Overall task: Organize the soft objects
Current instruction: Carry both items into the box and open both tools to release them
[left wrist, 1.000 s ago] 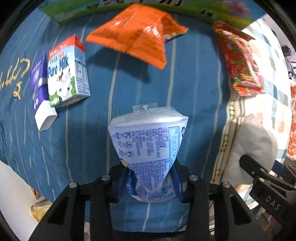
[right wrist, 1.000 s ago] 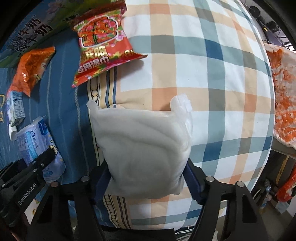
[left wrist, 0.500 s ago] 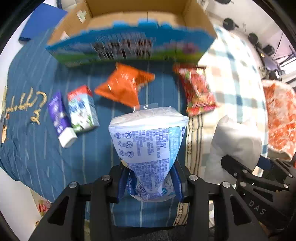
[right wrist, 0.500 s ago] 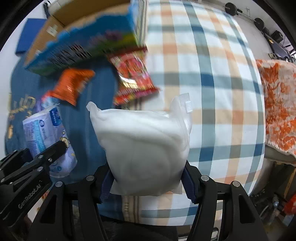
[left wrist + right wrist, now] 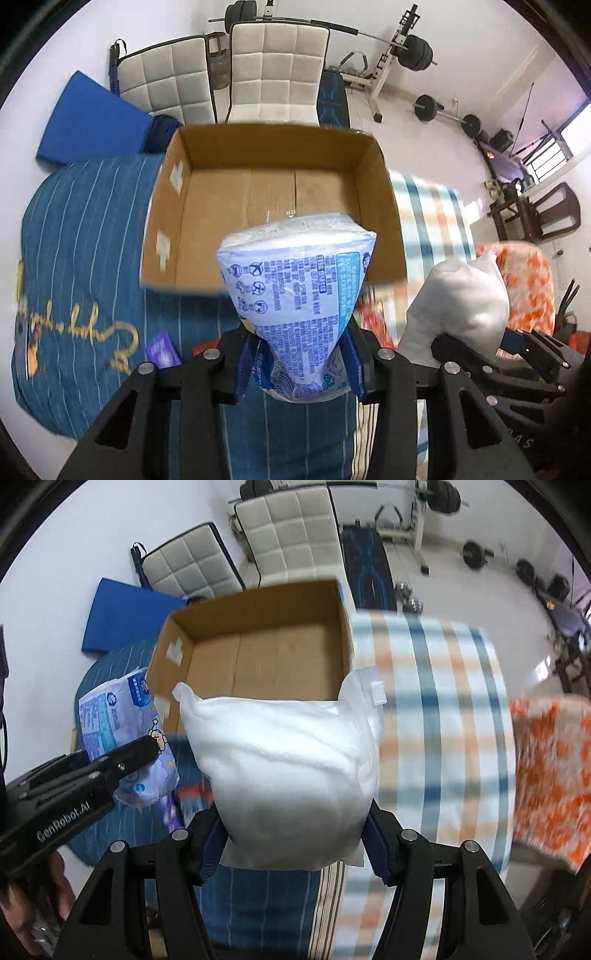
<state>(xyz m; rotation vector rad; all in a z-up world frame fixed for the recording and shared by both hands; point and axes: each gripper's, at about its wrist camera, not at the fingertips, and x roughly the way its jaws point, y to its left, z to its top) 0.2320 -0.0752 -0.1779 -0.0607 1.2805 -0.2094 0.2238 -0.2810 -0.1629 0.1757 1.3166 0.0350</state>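
My left gripper is shut on a blue-and-white tissue pack and holds it in the air before the open cardboard box. My right gripper is shut on a white stuffed pillow bag, also raised in front of the box. The box is empty inside. The tissue pack also shows in the right wrist view, the pillow bag in the left wrist view. A purple carton lies below on the blue cloth.
The box stands on a bed with a blue striped cloth at left and a plaid sheet at right. An orange patterned cloth lies at far right. White chairs and weight gear stand behind.
Both grippers have risen and tilted up with their loads. The view went from the snacks on the cloth to the open box and the room behind it.
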